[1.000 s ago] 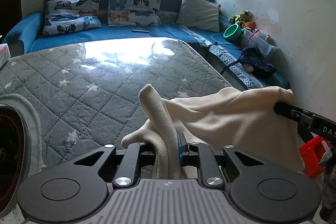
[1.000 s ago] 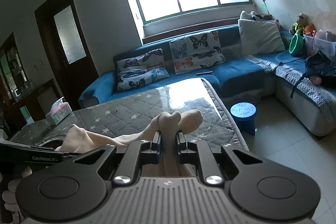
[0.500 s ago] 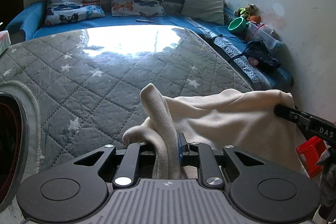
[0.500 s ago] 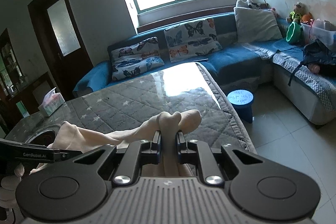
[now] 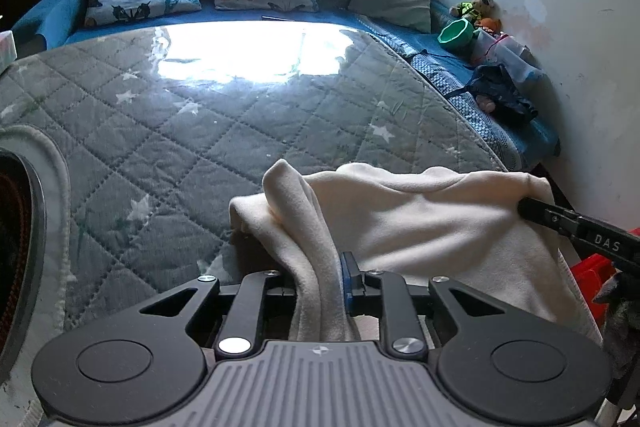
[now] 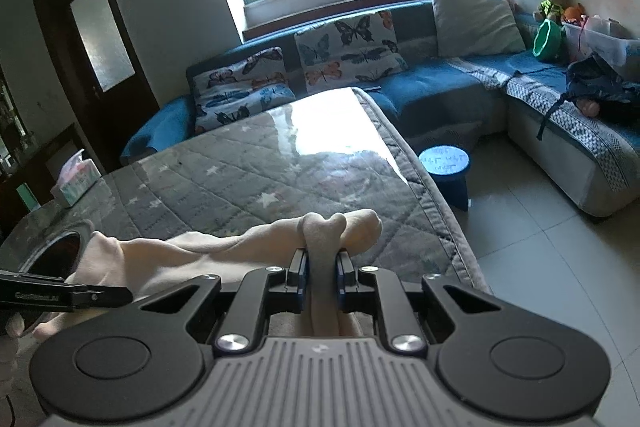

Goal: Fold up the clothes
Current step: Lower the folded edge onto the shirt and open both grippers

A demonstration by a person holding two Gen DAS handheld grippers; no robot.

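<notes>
A cream fleece garment hangs stretched between both grippers, low over the grey quilted table cover. My left gripper has a bunched fold of it between its jaws, which are opening; the cloth still fills the gap. The garment's left flap touches the quilt. My right gripper is shut on another bunched edge of the garment, near the table's right side. Each gripper's black fingers show at the edge of the other's view, at the garment's far end.
A blue corner sofa with butterfly cushions runs behind and to the right of the table. A blue stool stands on the tiled floor. A tissue box sits at the table's left. A dark round opening lies at the near left.
Both grippers have sunk toward the table with the garment held between them. The garment's left flap has come down onto the quilt.
</notes>
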